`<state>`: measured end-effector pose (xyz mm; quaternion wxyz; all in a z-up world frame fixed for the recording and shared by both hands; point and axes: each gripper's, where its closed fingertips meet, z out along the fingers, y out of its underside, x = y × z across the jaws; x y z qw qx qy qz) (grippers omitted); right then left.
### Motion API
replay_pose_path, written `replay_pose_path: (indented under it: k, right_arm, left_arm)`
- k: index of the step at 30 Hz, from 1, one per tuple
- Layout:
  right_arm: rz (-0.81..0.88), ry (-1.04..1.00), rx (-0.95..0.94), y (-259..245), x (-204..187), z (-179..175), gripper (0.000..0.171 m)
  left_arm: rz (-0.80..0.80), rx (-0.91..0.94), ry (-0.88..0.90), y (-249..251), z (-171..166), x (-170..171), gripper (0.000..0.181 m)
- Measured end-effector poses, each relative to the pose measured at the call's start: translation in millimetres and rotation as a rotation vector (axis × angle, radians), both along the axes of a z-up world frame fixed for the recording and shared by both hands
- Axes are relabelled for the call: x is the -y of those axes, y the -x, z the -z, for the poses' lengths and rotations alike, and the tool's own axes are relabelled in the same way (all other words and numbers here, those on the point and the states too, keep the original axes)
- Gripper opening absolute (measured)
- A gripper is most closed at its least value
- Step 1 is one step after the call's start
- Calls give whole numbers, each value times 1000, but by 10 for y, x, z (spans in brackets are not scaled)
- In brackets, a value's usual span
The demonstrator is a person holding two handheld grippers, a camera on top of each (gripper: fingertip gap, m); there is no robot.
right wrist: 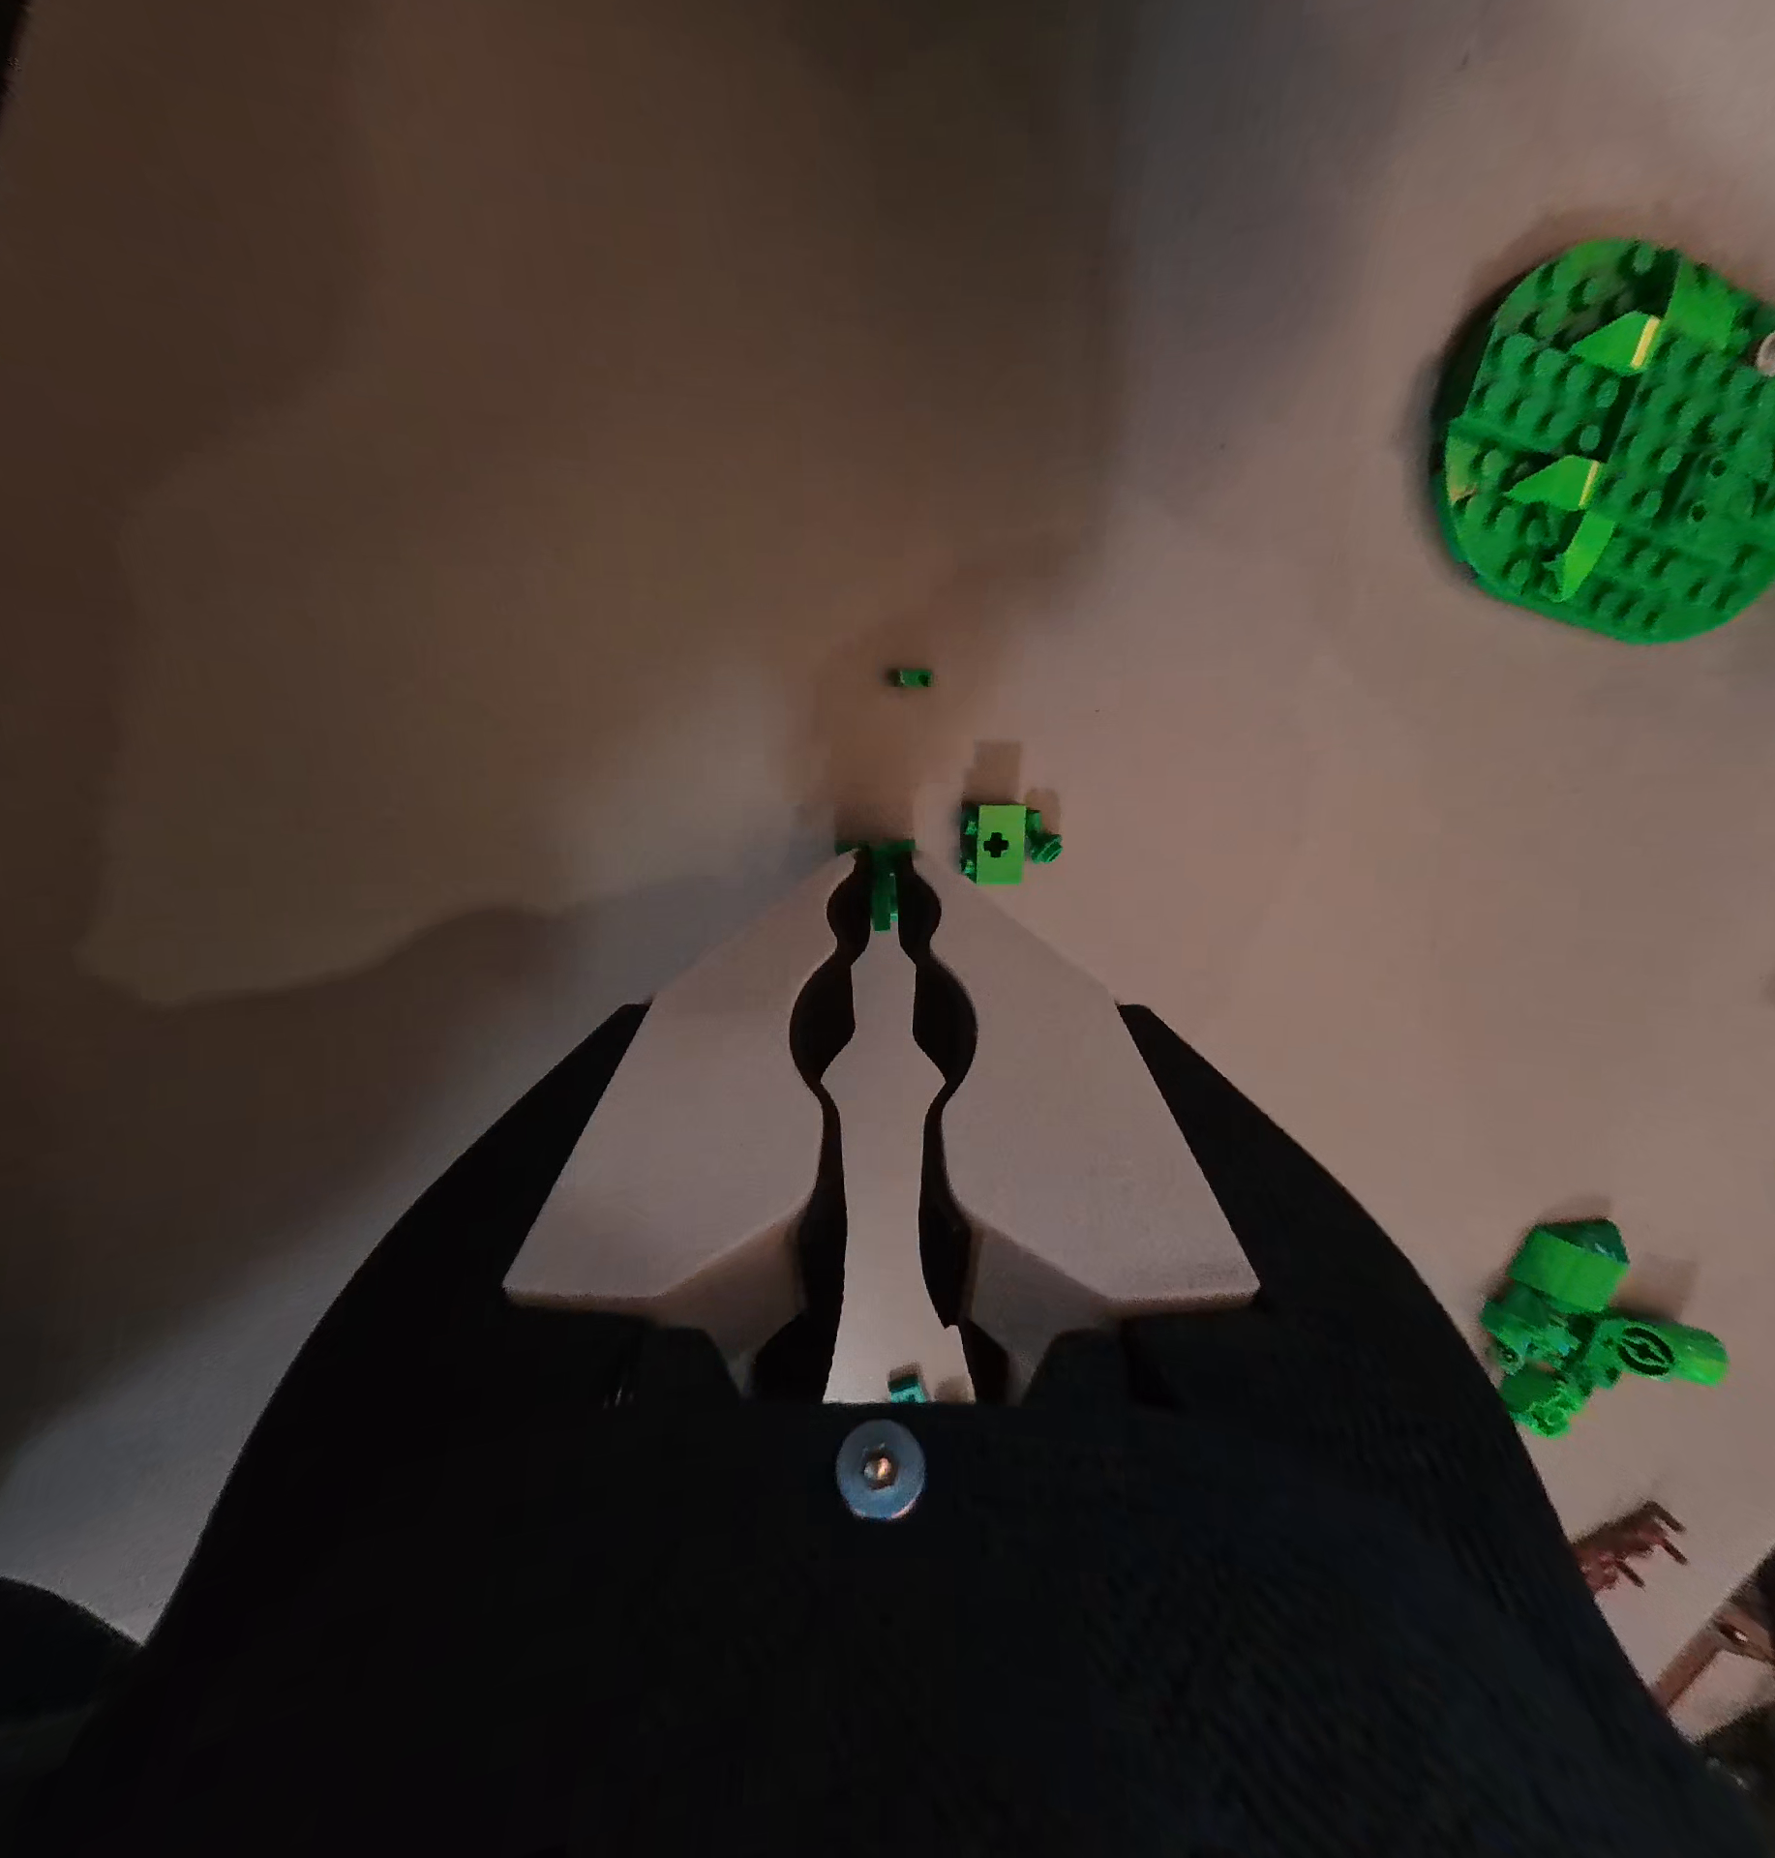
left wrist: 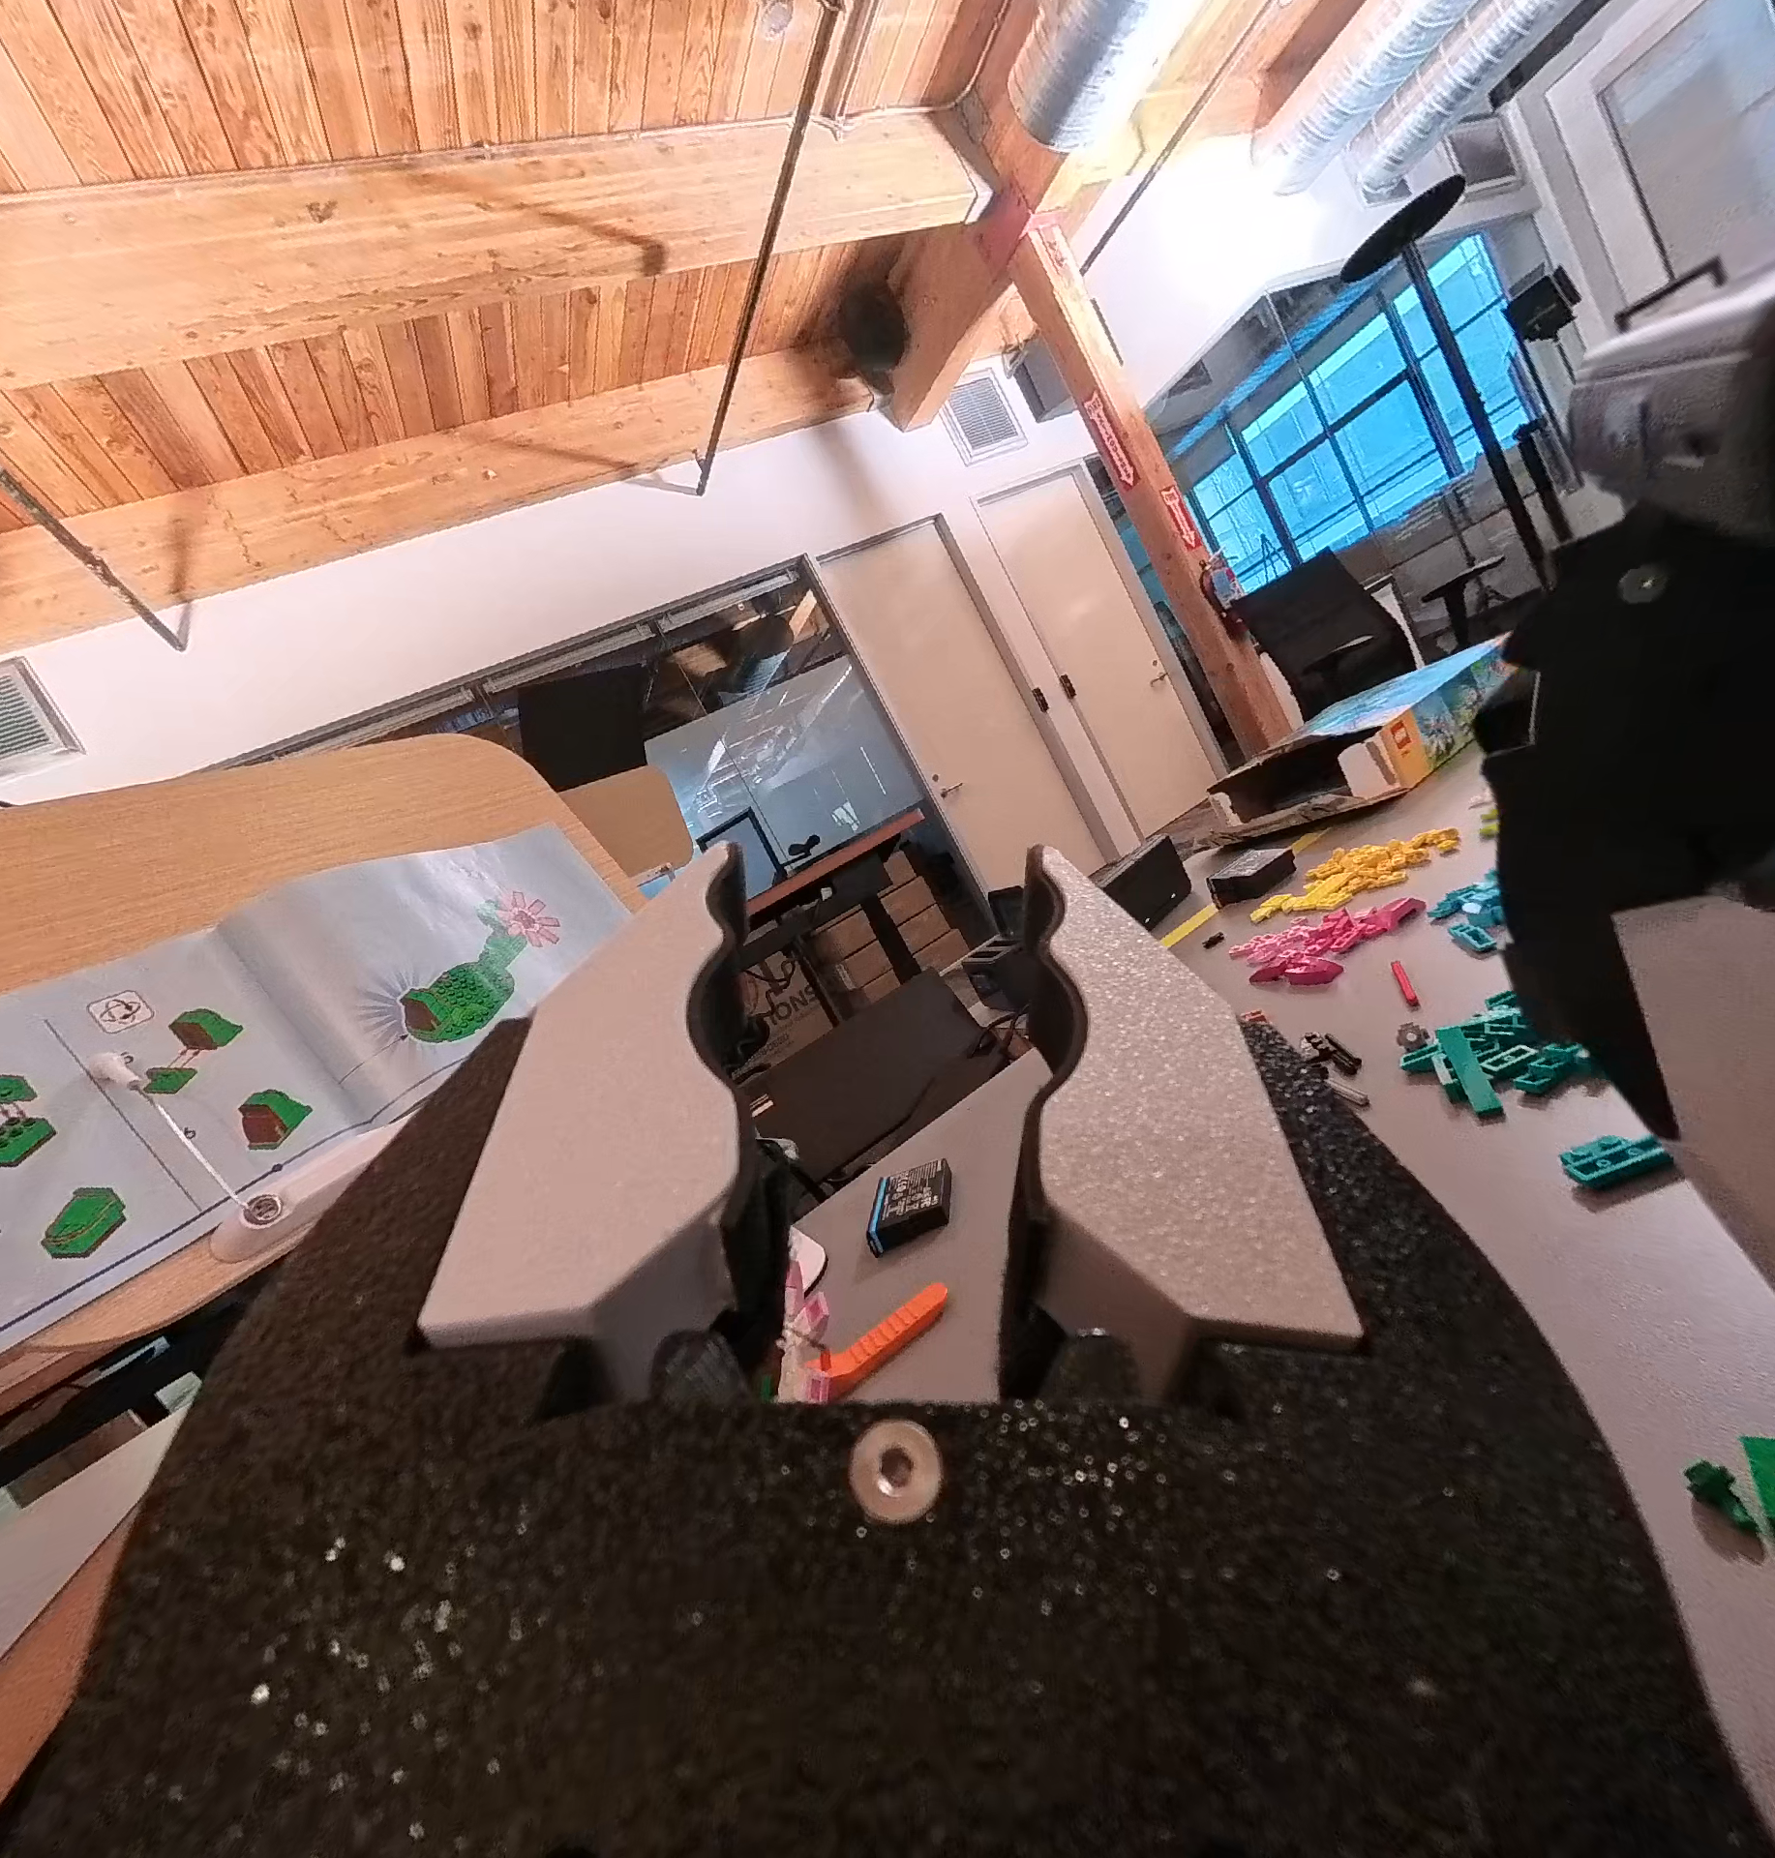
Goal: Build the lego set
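Observation:
My right gripper (right wrist: 880, 873) points down at the table and is shut on a small green lego piece (right wrist: 880, 890) held at its fingertips. A green brick with a cross hole (right wrist: 996, 845) lies just right of the tips, and a tiny green piece (right wrist: 909, 678) lies beyond them. A round green studded plate assembly (right wrist: 1628, 442) sits at the upper right. A green jointed sub-assembly (right wrist: 1577, 1317) lies at the lower right. My left gripper (left wrist: 883, 885) is open and empty, raised and tilted up over the table. The right gripper's dark body (left wrist: 1658, 784) shows at the right of the left wrist view.
An open instruction booklet (left wrist: 210, 1015) lies on a wooden surface at left. Piles of yellow (left wrist: 1356, 870), pink (left wrist: 1316, 940) and teal (left wrist: 1497, 1056) pieces sit on the grey table. An orange brick separator (left wrist: 878, 1327), a small black battery (left wrist: 909, 1191) and the set's box (left wrist: 1386, 734) are there too. The left gripper's tips are roughly 20 centimeters from the right gripper's. The round green studded plate assembly (right wrist: 1628, 442) is about equally far from each gripper, around 15 centimeters. From either gripper's tips it is about 25 centimeters to the green jointed sub-assembly (right wrist: 1577, 1317).

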<state>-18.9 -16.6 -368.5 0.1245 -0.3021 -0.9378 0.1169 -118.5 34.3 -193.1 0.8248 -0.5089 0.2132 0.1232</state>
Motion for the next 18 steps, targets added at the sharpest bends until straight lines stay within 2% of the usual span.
replay_pose_path:
  k: [18]
  right_arm:
    - [36,7,-12,18,-8,16,3]
  left_arm:
    - [4,-13,11,-18,29,-15,51]
